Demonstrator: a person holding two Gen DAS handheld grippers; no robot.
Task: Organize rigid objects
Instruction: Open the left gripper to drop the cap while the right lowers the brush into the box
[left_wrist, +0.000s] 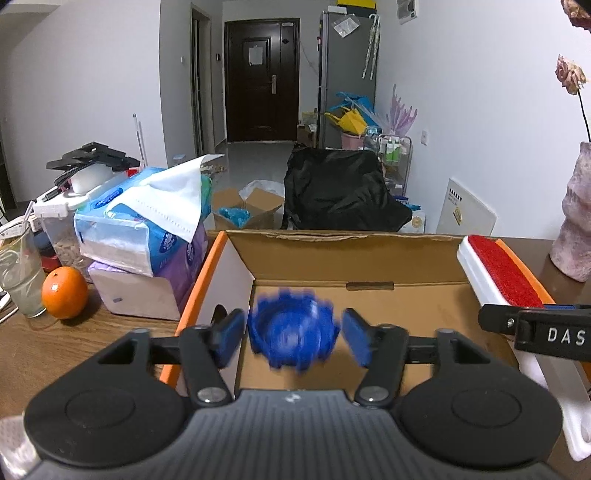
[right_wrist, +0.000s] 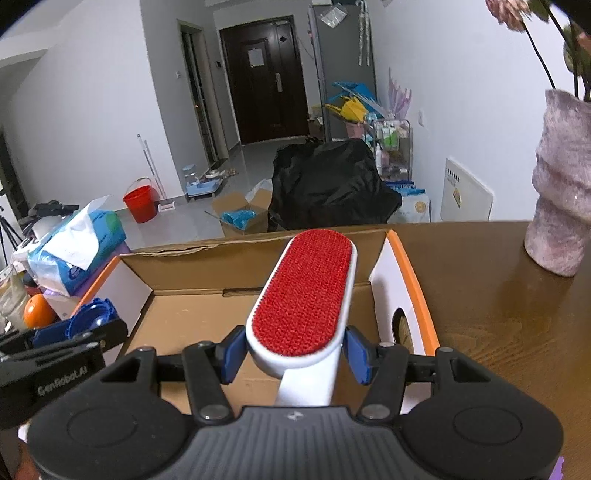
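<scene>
An open cardboard box (left_wrist: 424, 254) with orange edges stands on the brown table. My left gripper (left_wrist: 293, 339) is open over the box. A blue ridged cap (left_wrist: 293, 328), blurred, is between its pads with gaps on both sides, over the box floor. My right gripper (right_wrist: 295, 352) is shut on a white lint brush with a red pad (right_wrist: 304, 295), held above the box's right half. The brush also shows in the left wrist view (left_wrist: 498, 273). The blue cap (right_wrist: 90, 317) and left gripper show at the left of the right wrist view.
Tissue packs (left_wrist: 144, 221), an orange (left_wrist: 64, 291) and a glass (left_wrist: 20, 269) stand left of the box. A pink vase (right_wrist: 561, 192) stands on the table at the right. Beyond the table are a black bag (left_wrist: 340, 192) and floor clutter.
</scene>
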